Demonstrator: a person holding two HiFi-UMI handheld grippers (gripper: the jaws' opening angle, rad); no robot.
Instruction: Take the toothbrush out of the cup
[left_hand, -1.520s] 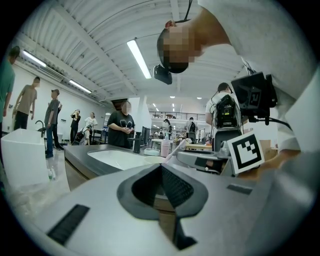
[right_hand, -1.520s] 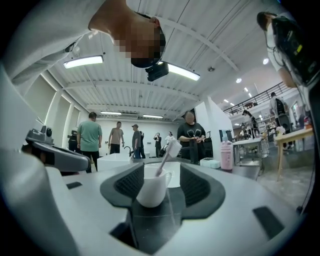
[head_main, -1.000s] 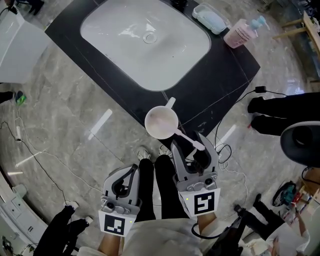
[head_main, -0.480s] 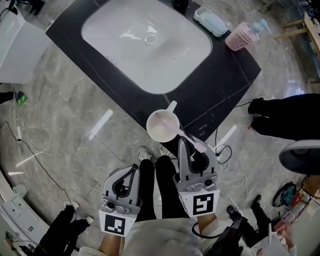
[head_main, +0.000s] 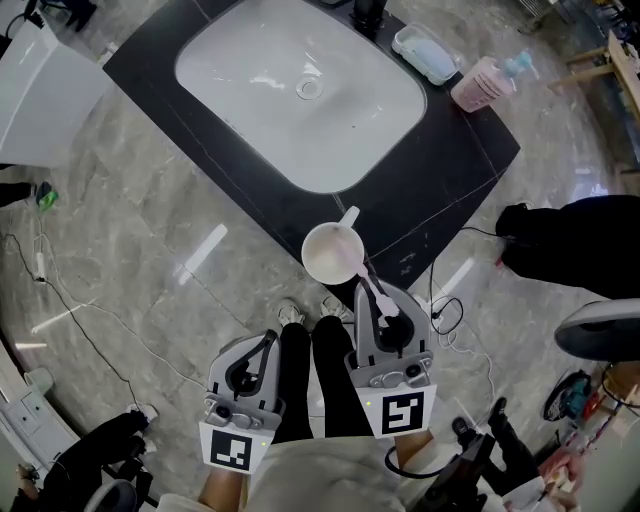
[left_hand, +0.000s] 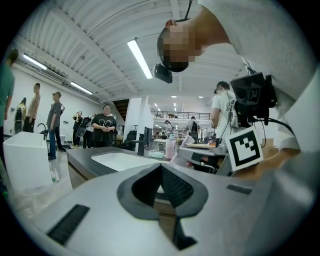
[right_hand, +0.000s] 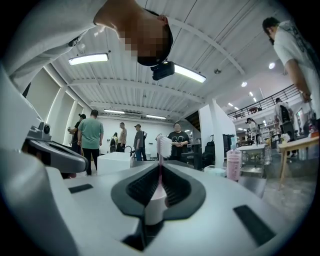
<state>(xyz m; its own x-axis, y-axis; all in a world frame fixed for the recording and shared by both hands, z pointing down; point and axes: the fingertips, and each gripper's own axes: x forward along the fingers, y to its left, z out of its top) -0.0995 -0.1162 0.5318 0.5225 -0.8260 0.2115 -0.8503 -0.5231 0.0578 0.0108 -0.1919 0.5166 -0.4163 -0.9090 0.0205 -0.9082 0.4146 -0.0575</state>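
Change: your right gripper (head_main: 379, 302), jaws wide a second ago, is closing narrow on the pink-and-white plastic toothbrush (head_main: 371, 284).
Toothbrush: leaning toward 5 o'clock in the round white cup (head_main: 330, 252), black worktop (head_main: 440, 170).
Left gripper (head_main: 262, 345): jaws together, empty.
Meaning: grip almost set; lifting should follow.

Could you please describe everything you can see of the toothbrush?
The toothbrush looks plastic: white bristles, a thin pink neck, a thicker white handle. In the right gripper view it stands nearly upright, bristles on top, its handle between the pads of the right gripper, whose jaws are closing on it. In the head view it slants from the rim of the white cup, at the edge of the dark counter, toward that gripper. Whether its end sits inside the cup I cannot tell.
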